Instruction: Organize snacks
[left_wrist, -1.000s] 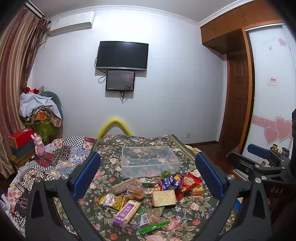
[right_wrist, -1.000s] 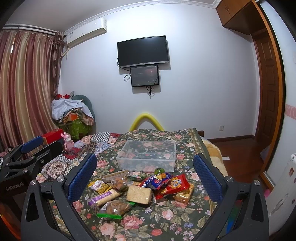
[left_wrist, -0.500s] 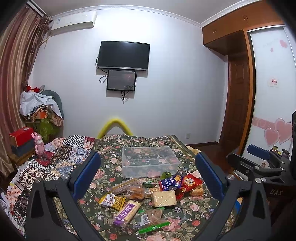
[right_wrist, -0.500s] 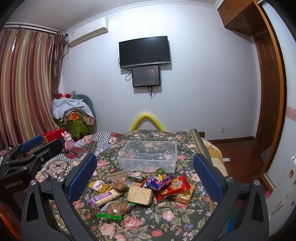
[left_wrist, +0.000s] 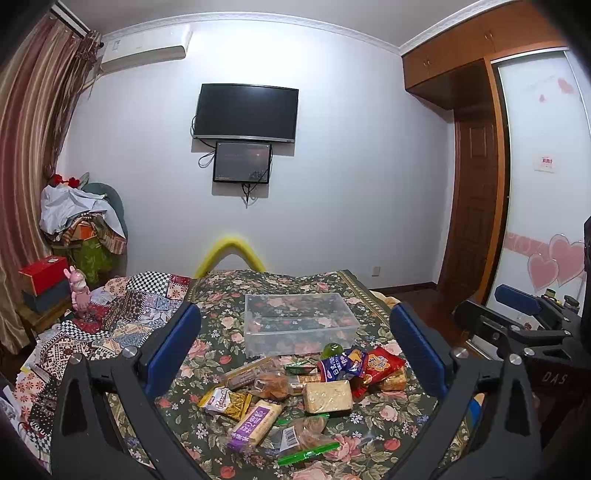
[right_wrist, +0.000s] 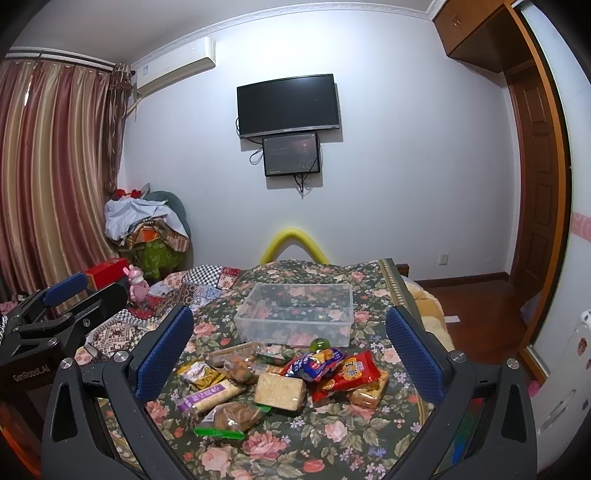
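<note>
Where curtain (right_wrist: 55, 177) dominates, no wardrobe (left_wrist: 532, 177).

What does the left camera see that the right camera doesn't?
Only the left camera shows the pink hearts on the sliding door and the right gripper from the side. Only the right camera shows the wide striped curtains and the left gripper from the side. Both show the empty clear box, the snack pile, the flowery blanket and the TV.
</note>
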